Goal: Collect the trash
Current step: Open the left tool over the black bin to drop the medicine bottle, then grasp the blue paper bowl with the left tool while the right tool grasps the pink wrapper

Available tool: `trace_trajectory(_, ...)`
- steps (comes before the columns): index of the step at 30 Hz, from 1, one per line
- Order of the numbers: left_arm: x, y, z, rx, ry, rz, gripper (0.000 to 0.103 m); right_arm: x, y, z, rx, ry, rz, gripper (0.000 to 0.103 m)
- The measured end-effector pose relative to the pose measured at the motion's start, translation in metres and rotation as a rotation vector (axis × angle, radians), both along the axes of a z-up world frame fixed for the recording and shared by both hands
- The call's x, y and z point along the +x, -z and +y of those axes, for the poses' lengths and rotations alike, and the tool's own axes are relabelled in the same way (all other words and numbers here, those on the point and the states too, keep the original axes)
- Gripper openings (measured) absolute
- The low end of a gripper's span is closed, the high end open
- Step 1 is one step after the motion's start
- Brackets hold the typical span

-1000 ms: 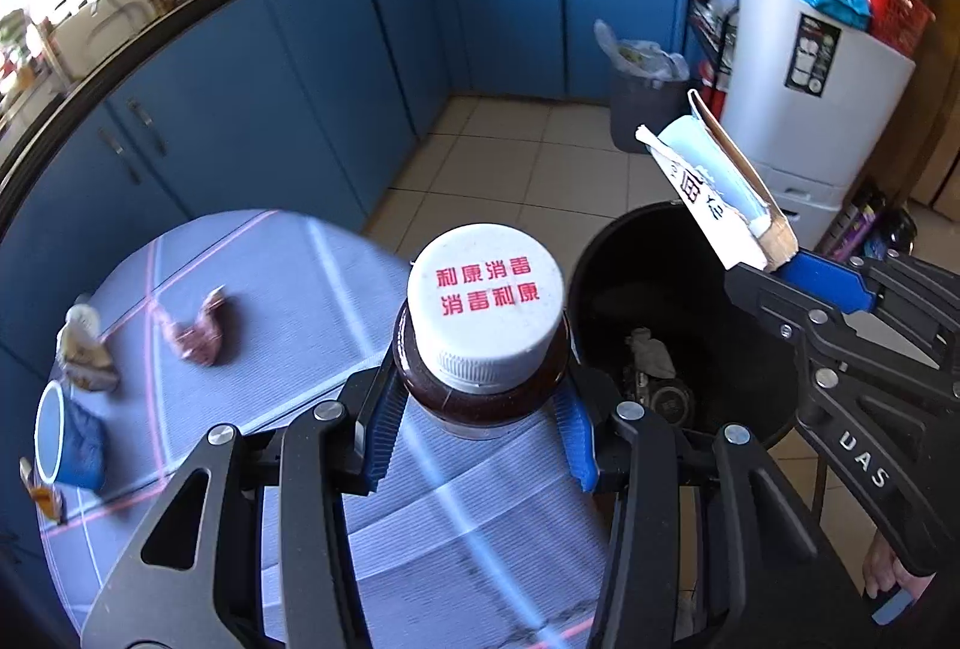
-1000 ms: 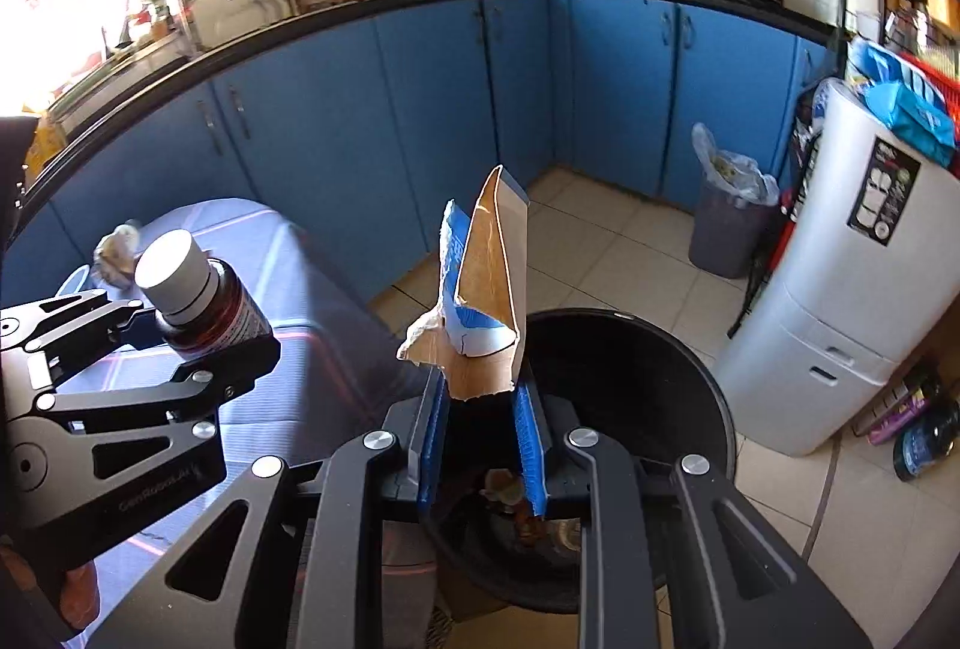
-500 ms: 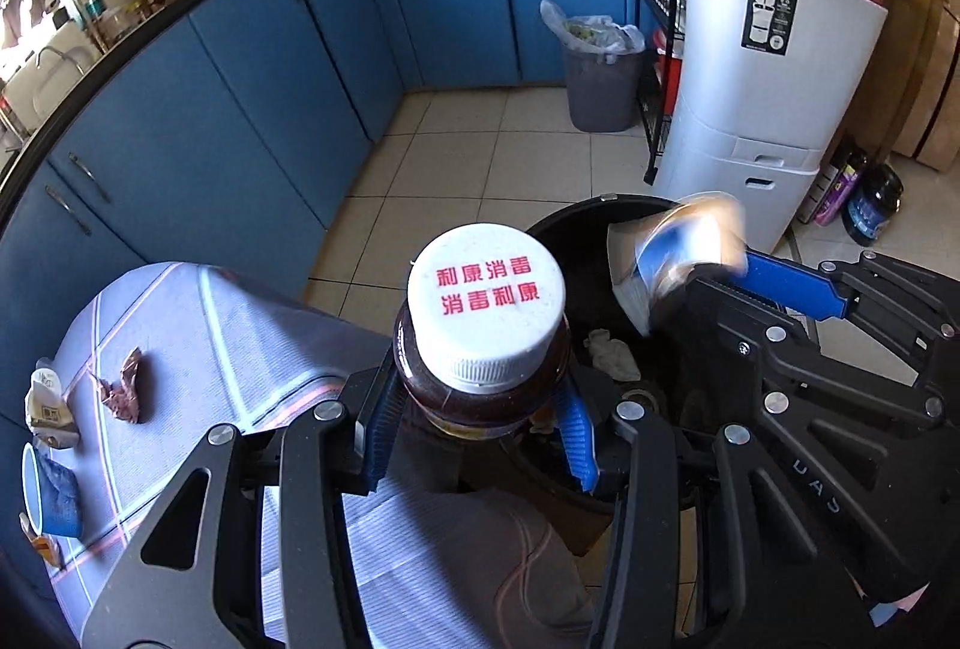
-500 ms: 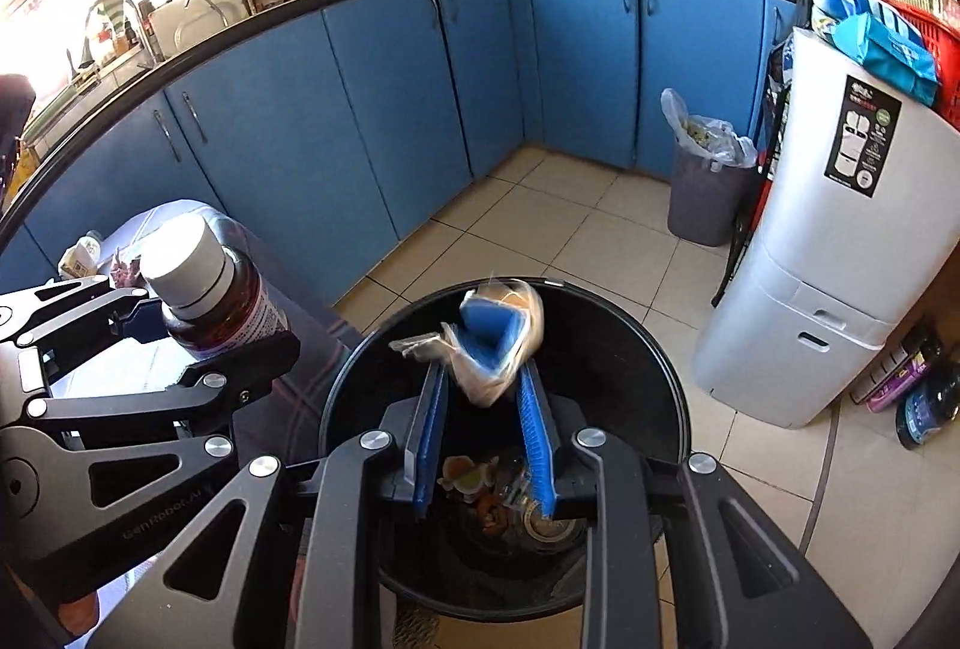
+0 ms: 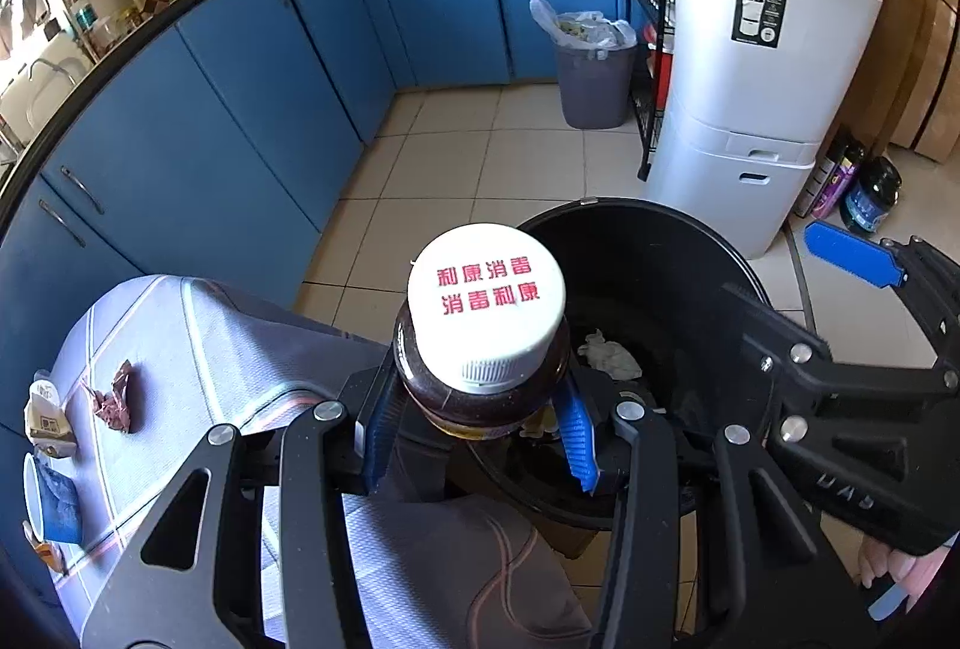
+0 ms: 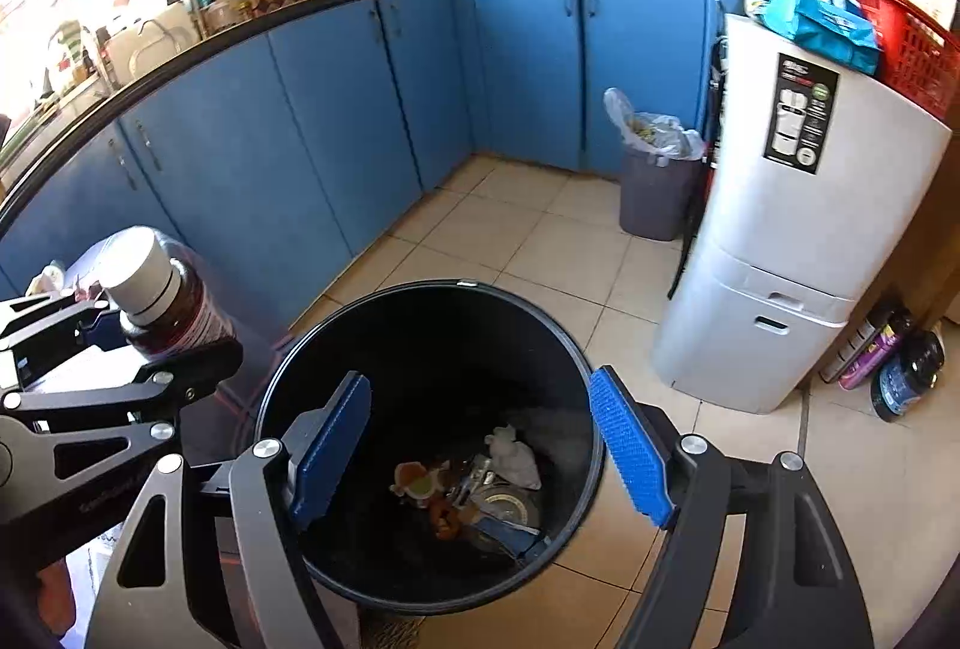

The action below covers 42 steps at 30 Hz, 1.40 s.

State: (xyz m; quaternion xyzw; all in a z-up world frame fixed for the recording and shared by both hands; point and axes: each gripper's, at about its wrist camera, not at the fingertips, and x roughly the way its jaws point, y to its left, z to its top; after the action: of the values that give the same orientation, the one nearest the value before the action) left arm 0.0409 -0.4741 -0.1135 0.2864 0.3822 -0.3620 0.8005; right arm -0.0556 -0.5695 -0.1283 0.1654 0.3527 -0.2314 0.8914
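**Holding one bottle beside the black bin**

Gripping 1 brown bottle (image 5: 480,349) w/ white cap, the left gripper (image 5: 474,427) is squeezing it btwn both blue pads, just under the cap; the cap is showing red Chinese characters in 2 rows. The right gripper (image 6: 480,445) is hanging over the black bin (image 6: 576,349) — jaws spread wide, holding nothing. Trash is lying at the bin's bottom. On the cloth-covered table (image 5: 198,349), approx. 4 scraps are sitting, incl. 1 reddish wrapper (image 5: 114,397) and 1 blue-white cup (image 5: 51,499). A 2nd, grey bin (image 6: 654,193) is standing by the blue cabinets (image 6: 336,150).
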Motion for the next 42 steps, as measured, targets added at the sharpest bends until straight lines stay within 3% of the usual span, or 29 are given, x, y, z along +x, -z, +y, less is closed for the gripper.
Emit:
trace_trajectory(6,-0.002,-0.004,-0.006,-0.007,0.006,-0.003,0.049,-0.017,0.000,-0.016,0.011,0.066,-0.018,0.074)
trace_trajectory(8,-0.003,-0.009,-0.007,-0.024,0.004,-0.008,0.066,-0.023,0.000,-0.021,0.021,0.082,-0.022,0.074)
trace_trajectory(10,-0.004,-0.014,-0.005,-0.045,-0.004,-0.022,0.092,-0.026,0.002,-0.023,0.032,0.089,-0.023,0.074)
trace_trajectory(11,-0.005,-0.018,-0.003,-0.066,-0.004,-0.028,0.093,-0.027,0.003,-0.023,0.038,0.089,-0.022,0.074)
trace_trajectory(21,-0.001,-0.017,0.028,-0.045,-0.061,-0.065,0.093,-0.015,0.002,0.001,0.048,0.021,-0.033,0.074)
trace_trajectory(26,0.012,-0.026,0.075,-0.075,-0.157,-0.155,0.093,0.009,-0.006,0.033,-0.021,-0.063,-0.035,0.074)
trace_trajectory(35,0.055,-0.041,0.178,-0.158,-0.389,-0.204,0.094,0.060,-0.026,0.111,-0.112,-0.237,-0.055,0.074)
trace_trajectory(42,0.081,-0.033,0.257,-0.126,-0.550,-0.238,0.096,0.109,-0.035,0.166,-0.113,-0.356,-0.062,0.074)
